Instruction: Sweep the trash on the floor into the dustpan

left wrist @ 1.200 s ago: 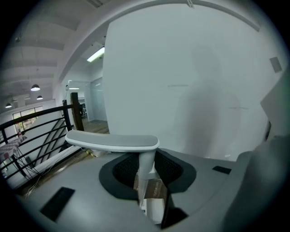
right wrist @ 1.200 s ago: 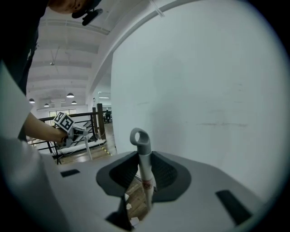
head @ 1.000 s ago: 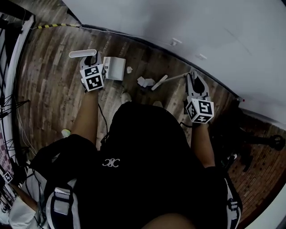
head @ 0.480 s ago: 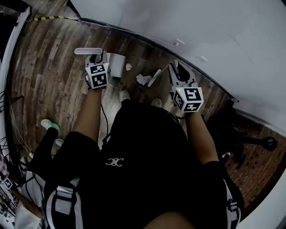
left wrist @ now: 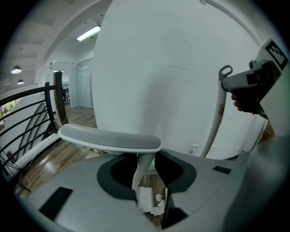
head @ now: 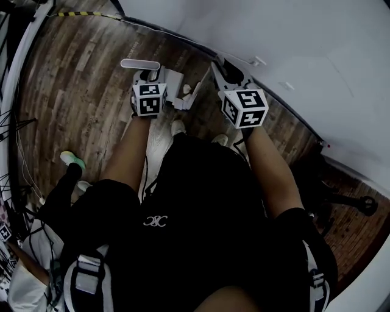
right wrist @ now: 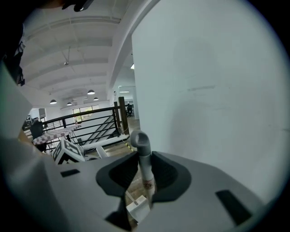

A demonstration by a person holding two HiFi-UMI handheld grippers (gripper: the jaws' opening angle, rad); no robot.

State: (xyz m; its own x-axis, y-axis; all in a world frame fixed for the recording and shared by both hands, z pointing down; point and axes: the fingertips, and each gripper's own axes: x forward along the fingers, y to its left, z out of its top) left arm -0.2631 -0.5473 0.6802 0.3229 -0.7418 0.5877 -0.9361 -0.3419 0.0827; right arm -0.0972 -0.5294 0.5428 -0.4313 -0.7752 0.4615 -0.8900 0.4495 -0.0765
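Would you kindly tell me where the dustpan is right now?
In the head view, the dustpan is on the wood floor at upper centre, its handle clamped in the left tool, with paper scraps at its right edge.

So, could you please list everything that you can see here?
dustpan: one, white with a grey grip, on the floor by the wall
broom: one, white handle, right of the dustpan
paper scraps: several, white, on the floor beside the dustpan
floor: wood, brown
wall: white, ahead
striped tape: one, yellow and black, far floor edge
railing: black, at left
left gripper: grey, shut on the dustpan's handle
right gripper: grey, shut on the broom's handle
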